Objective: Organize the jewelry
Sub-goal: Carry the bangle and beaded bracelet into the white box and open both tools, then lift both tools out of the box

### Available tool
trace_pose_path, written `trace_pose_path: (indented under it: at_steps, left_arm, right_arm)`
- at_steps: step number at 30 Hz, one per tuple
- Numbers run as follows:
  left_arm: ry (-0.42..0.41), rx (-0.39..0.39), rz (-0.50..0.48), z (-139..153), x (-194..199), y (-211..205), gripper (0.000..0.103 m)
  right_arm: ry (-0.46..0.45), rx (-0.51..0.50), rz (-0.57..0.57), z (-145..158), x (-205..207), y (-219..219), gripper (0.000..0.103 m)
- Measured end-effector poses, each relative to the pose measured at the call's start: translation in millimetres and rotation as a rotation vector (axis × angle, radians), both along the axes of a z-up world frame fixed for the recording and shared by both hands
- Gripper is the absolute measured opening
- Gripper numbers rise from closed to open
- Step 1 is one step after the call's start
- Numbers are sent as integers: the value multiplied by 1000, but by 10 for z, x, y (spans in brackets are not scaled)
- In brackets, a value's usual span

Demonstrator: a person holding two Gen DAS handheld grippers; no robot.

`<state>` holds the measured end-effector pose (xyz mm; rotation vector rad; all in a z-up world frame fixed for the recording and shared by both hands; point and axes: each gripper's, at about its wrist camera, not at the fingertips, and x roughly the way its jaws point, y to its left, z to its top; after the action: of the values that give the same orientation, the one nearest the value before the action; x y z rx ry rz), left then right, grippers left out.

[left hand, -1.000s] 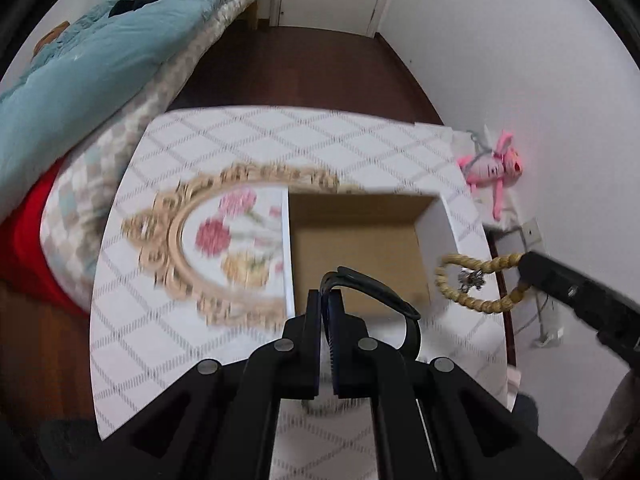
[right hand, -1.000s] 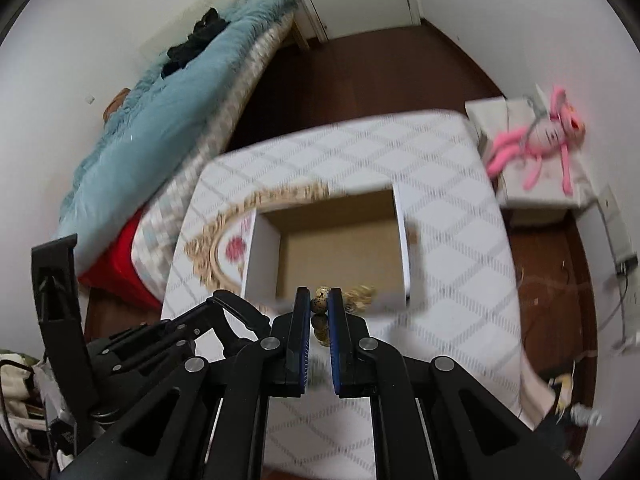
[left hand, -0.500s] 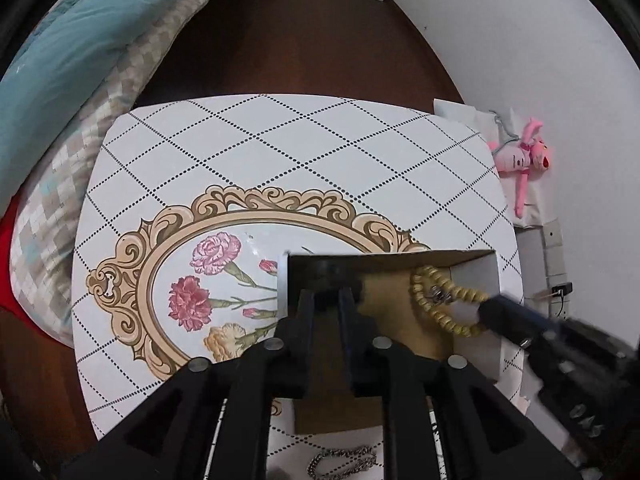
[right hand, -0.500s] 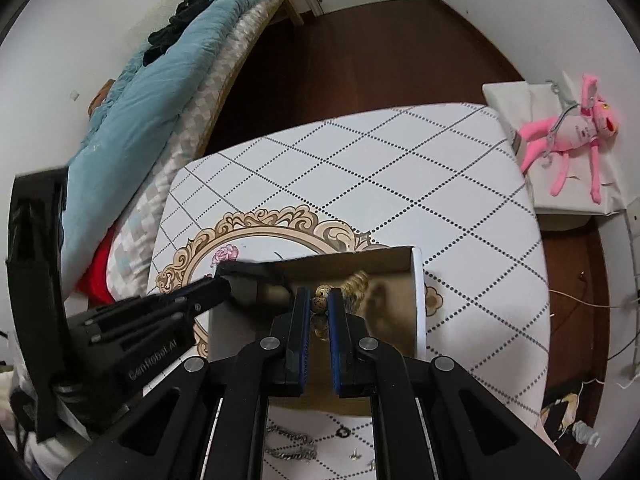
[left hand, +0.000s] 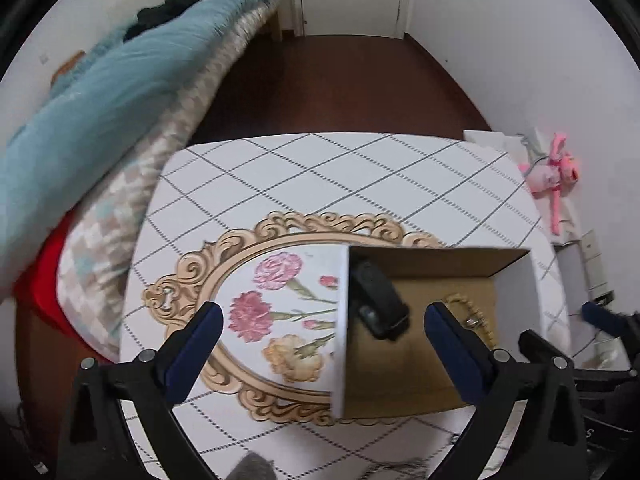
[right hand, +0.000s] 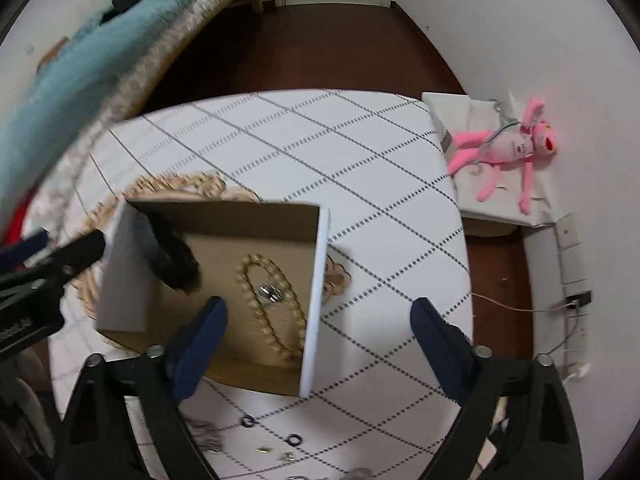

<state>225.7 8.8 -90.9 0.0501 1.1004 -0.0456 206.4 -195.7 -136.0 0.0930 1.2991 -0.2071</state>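
An open cardboard box (left hand: pixel 516 292) (right hand: pixel 316 280) with white outer walls stands on the table. Inside lie a beige bead bracelet (right hand: pixel 272 304) (left hand: pixel 474 316) with a small silver charm and a black band (left hand: pixel 378 300) (right hand: pixel 170 258) leaning at the box's left wall. My left gripper (left hand: pixel 322 340) is open and empty, above the box's left wall. My right gripper (right hand: pixel 318 328) is open and empty, above the box's right wall. Small black rings (right hand: pixel 294 440), a silver chain (right hand: pixel 208 436) and other small pieces lie on the table in front of the box.
The table (left hand: pixel 320 176) has a white diamond-pattern cloth with a gold-framed flower print (left hand: pixel 280 308). A bed with a teal blanket (left hand: pixel 100 92) is at the left. A pink plush toy (right hand: pixel 508 148) lies on a white box at the right, near wall sockets and cables.
Both grippers opened and pulled back up. The left one let go of the black band and the right one let go of the bead bracelet; both now lie in the box.
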Motion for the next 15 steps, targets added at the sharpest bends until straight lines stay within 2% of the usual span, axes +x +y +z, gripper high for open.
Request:
trace_pose_path:
  at_steps: [3,7,15]
  left_arm:
    - [5,14,8,-68,-49,22,103]
    - [10,4,23,-96,-107,46,103]
    - [-22,-10,44,29,-283,66,103]
  right_arm:
    - [5,-36,8,-67,-46,53,100]
    - [-7,-62,-2,-85,-92,96,100]
    - [-44,-76,-25,74,-234,90,100]
